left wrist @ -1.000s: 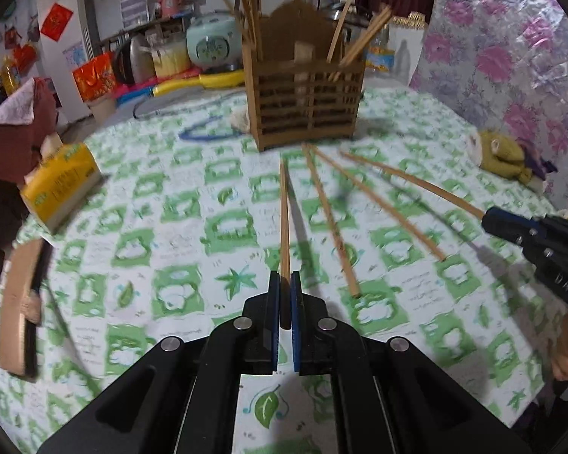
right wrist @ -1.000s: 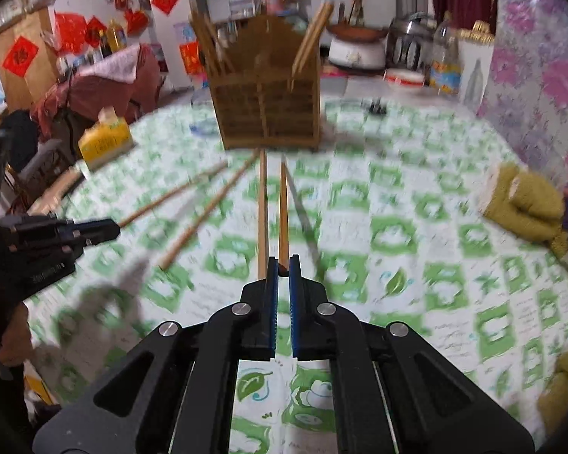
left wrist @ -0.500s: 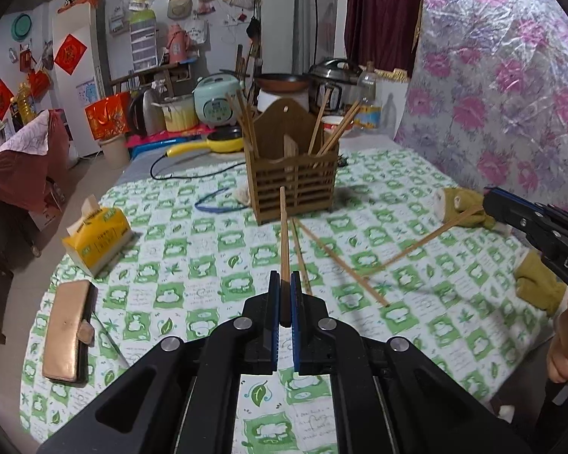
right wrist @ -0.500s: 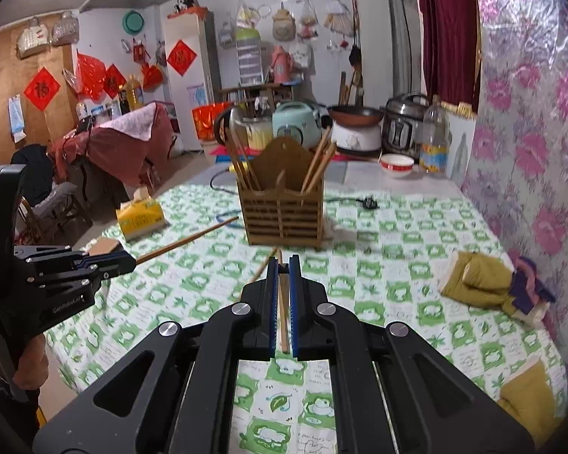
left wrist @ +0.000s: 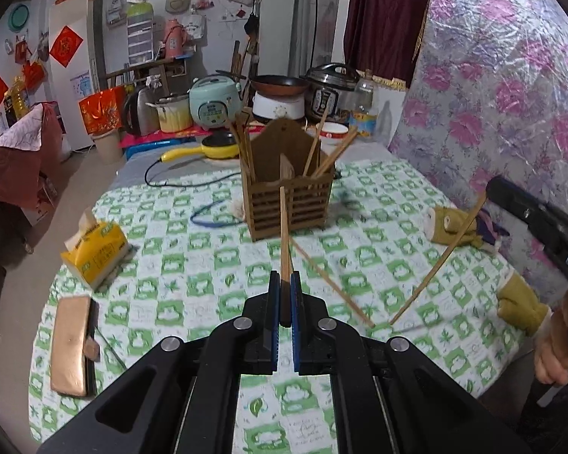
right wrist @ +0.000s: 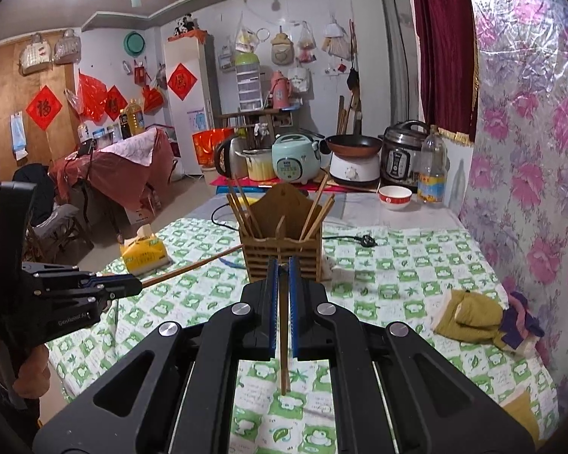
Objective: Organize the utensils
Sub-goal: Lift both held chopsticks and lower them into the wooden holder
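Left wrist view. Left gripper (left wrist: 282, 299): jaws nearly closed, pinching one chopstick (left wrist: 284, 234) by its near end; the stick ran forward and level toward the holder (left wrist: 289, 204), a grip that seemed chosen to let the far tip be steered into a compartment. Holder: slatted wood, upright at mid-table (left wrist: 193, 249), several sticks already leaning in its left and right compartments. Loose stick (left wrist: 331, 283): flat on the cloth, between gripper and holder, not yet collected. Right gripper (left wrist: 511, 204): at the frame's right edge, a second stick (left wrist: 439, 261) slanting down from it, lower tip near the cloth; the jaws could not be judged from here. Tissue pack (left wrist: 94, 244) and a tan case (left wrist: 70, 344) lay to the left, well apart from the work; yellow mitts (left wrist: 454, 223) to the right.

Right wrist view. Right gripper (right wrist: 282, 276): jaws narrow, closed on a stick (right wrist: 283, 340) held crosswise and near upright, so that it hung down between the fingers, probably for a drop from above. Holder (right wrist: 284, 249): directly ahead, beyond the fingertips. Left gripper (right wrist: 132, 286): at left, its stick (right wrist: 193, 266) pointing toward the holder's left side, tip just short of it.
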The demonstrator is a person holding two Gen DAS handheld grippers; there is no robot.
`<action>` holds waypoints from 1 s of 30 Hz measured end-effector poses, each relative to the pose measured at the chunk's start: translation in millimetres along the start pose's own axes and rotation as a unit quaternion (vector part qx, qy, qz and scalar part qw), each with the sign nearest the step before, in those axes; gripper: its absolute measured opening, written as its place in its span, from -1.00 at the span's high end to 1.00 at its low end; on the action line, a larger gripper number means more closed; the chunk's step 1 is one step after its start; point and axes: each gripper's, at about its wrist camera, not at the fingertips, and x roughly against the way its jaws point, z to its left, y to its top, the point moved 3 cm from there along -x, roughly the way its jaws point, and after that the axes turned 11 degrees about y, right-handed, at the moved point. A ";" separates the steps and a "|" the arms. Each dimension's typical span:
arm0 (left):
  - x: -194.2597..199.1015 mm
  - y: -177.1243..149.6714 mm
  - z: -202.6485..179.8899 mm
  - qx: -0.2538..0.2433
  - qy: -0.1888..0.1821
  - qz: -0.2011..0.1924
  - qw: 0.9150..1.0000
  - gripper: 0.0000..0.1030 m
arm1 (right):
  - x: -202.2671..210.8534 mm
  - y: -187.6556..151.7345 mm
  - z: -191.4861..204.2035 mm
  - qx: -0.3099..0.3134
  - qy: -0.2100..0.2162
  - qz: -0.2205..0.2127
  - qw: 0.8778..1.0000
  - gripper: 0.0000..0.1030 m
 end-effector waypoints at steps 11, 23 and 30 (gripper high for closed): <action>-18.1 72.2 -11.8 -0.019 0.014 0.004 1.000 0.89 | -30.5 66.3 -12.6 -0.003 -0.011 -0.046 0.999 0.87; -46.1 164.6 -23.3 -0.014 0.031 -0.039 0.999 0.89 | -89.5 133.4 -36.0 -0.015 -0.022 -0.068 0.997 0.87; -75.8 221.1 -28.9 -0.005 0.048 -0.061 0.997 0.89 | -135.2 165.9 -49.8 -0.024 -0.025 -0.071 0.997 0.88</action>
